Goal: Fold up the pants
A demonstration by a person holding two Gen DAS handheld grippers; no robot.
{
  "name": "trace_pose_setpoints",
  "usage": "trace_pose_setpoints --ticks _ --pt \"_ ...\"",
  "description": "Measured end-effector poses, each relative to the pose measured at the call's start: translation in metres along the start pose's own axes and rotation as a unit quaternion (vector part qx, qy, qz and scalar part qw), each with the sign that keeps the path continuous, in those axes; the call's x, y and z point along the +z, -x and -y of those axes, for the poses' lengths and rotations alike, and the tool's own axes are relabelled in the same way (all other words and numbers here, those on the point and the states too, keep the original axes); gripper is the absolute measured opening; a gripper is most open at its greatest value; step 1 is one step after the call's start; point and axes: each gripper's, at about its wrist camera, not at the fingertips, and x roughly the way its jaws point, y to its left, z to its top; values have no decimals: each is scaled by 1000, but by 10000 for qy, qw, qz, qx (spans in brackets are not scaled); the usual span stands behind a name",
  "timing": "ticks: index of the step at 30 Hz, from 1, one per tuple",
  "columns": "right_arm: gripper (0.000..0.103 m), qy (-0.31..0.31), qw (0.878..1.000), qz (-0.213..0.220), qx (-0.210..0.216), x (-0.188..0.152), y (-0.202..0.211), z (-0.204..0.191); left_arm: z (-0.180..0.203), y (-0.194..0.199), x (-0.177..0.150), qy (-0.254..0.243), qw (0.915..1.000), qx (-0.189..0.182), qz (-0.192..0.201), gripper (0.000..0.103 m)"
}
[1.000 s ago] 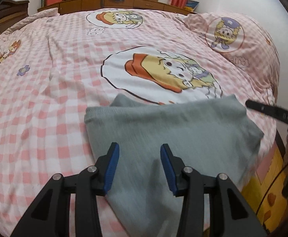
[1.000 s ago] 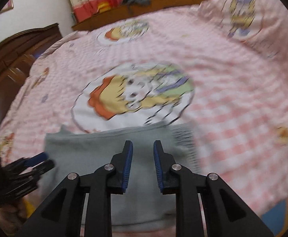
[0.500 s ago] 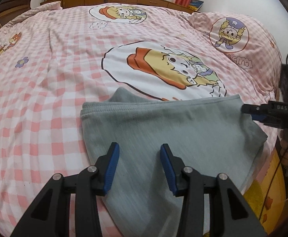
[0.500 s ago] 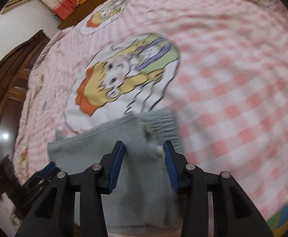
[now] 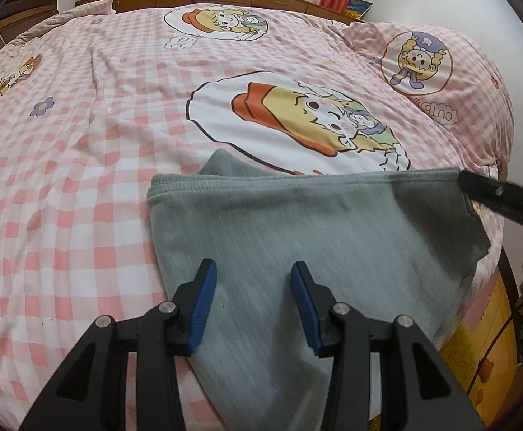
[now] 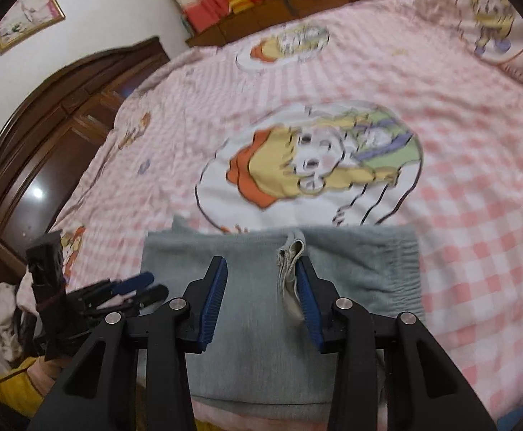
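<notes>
Left tool (image 5: pixel 253 300): jaws spread wide with nothing between them, hovering above the near part of the grey cloth; in the right wrist view it shows at the left edge (image 6: pixel 132 289), its blue pads just beside the cloth's left border.
Right tool (image 6: pixel 261 301): jaws wide apart over the middle of the cloth, gripping nothing; a small raised fold of pale fabric lies against the inner face of its right finger. In the left wrist view a black finger (image 5: pixel 494 194) of it reaches in from the right, at the far right corner of the cloth.
Pants (image 5: pixel 315 237): grey-green, folded into a broad flat stack on the near edge of the bed, the near end drooping over the side; a ribbed band (image 6: pixel 401 269) runs along the right side.
Bed (image 5: pixel 82 165): pink and white checked cover with cartoon prints, one large print just beyond the pants.
Pillow (image 5: pixel 423 61): same check, at the far right.
</notes>
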Motion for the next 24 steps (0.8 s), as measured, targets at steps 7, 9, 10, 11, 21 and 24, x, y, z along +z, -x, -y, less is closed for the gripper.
trace_pose_setpoints --ticks 7,9,10,11,21,24 --pt "41 654 9969 100 -425 -2 5 -28 1 2 1 40 10000 11 56 45" --pt "41 678 9970 24 -365 -4 -2 -29 1 2 2 47 10000 5 58 45" --pt "41 659 9972 -57 -348 -5 -8 -28 1 2 3 28 10000 17 66 45" --pt "41 641 9972 -142 -355 -4 -16 -26 2 0 6 -11 10000 37 72 45" --pt "0 29 9813 -485 -1862 -2 -73 44 -23 -42 37 -20 9988 490 96 10" --pt "0 -381 9847 -404 -1652 0 -67 54 -34 -41 40 220 9994 279 58 9"
